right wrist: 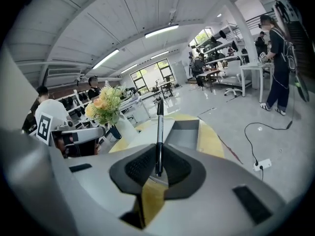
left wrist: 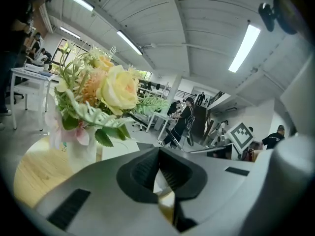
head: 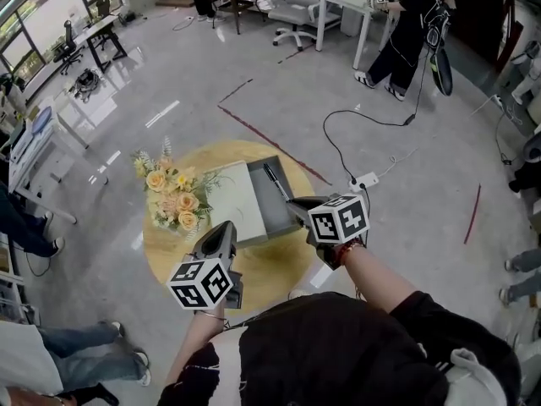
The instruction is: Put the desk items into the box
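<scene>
A grey box (head: 286, 220) lies open on the round wooden table (head: 279, 273), its white lid (head: 230, 200) folded out to the left. My right gripper (head: 294, 203) is shut on a black pen (head: 275, 180) that sticks out forward over the box's inside. In the right gripper view the pen (right wrist: 159, 127) runs straight up from between the pads (right wrist: 147, 166), with the box (right wrist: 183, 134) beyond it. My left gripper (head: 226, 228) hovers at the lid's near edge, jaws together with nothing in them. The left gripper (left wrist: 158, 154) looks past the flowers.
A bouquet of yellow and pink flowers (head: 173, 197) in a white vase stands on the table's left, close to my left gripper; the flowers (left wrist: 113, 87) fill that gripper's view. A power strip (head: 365, 180) and cable lie on the floor to the right. People stand around the room.
</scene>
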{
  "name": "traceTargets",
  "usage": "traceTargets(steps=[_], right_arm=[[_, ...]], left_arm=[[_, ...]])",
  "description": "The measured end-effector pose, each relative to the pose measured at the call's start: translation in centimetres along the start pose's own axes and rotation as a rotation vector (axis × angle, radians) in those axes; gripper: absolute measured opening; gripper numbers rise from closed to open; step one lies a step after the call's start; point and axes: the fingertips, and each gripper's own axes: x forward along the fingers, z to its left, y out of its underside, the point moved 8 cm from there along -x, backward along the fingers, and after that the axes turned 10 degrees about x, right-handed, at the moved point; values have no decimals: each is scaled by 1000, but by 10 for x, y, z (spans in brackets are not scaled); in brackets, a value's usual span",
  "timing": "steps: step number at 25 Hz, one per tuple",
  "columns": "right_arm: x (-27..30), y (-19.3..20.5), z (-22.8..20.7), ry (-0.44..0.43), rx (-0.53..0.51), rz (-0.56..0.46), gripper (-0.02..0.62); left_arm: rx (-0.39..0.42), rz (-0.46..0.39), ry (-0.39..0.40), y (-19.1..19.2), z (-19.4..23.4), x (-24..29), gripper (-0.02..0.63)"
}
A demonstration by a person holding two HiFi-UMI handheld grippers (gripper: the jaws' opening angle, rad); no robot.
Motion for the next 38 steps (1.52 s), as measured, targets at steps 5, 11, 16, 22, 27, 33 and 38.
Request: traceTargets(steps=[5,11,16,22,27,33,38], right_arm=[[11,-18,-13,-28,-38,18,51],[30,-26,-28,-67,-65,64,51],[54,-22,-36,-87,-56,121,51],[77,-7,-46,-94,131,195,51],[89,4,-48,-53,196,240,51],[95,1,-45,-35,243,243,51],[101,-9,-46,-21,321,219,51]], left_arm=[[-10,-21,-46,-1,-2,11,11],[-21,-34,-124,2,-5,13,11],[-52,-36,-209,12,2,-1,11],[-100,5,-275,29,7,-16,11],[-105,19,-308,31,10,-27,11],[-123,32,-343,35,14,-42,11],[-124,20,-355,34,18,-47,11]])
